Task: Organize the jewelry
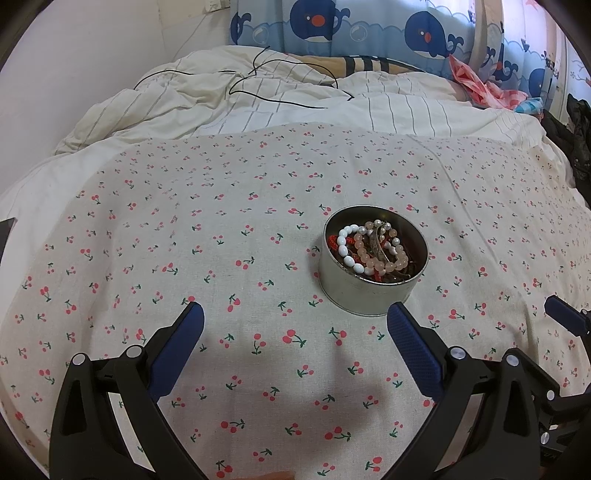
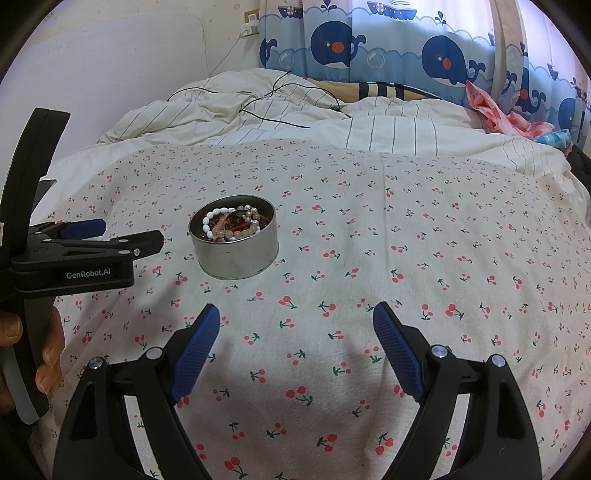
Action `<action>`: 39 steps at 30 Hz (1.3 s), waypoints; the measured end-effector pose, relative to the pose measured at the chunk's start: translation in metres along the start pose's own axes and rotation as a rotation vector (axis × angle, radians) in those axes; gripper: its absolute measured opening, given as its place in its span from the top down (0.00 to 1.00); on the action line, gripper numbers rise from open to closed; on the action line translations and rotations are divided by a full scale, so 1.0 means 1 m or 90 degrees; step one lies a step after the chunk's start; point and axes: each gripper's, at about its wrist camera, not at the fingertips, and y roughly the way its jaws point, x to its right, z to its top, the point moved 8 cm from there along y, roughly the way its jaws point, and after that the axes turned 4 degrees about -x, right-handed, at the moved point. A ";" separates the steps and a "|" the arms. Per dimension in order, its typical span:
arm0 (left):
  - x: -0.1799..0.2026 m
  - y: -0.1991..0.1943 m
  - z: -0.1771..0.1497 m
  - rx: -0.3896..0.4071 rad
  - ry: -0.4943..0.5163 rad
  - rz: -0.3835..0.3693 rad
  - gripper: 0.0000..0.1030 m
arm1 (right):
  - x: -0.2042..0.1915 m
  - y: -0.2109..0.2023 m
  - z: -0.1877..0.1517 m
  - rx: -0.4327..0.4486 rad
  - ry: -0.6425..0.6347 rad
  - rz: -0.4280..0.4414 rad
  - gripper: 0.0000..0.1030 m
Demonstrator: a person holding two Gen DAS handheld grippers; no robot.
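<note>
Left wrist view: the left claw (image 1: 295,317) is spread, empty, just short of a round tin (image 1: 373,291) on the bed's cherry-print cloth (image 1: 184,221). Beaded bracelets (image 1: 373,251) fill it, light, slippery, tangled.

Right wrist view: the right claw (image 2: 295,317) is spread, empty; the tin (image 2: 236,254) sits ahead-left. Best pinch one bead strand.

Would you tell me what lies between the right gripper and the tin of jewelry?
Only bare cherry-print cloth between right gripper and tin, per the right wrist view.

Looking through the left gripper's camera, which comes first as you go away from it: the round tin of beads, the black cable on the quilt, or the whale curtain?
1. The tin of bead jewelry, just ahead of the left gripper, slightly right, on the cherry cloth.
2. The black cable, farther back on the striped quilt.
3. The whale curtain, at the far end behind the bed.
</note>
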 end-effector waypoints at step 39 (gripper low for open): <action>-0.002 0.006 0.000 0.005 -0.023 -0.038 0.07 | 0.009 -0.004 0.003 0.005 0.016 -0.001 0.21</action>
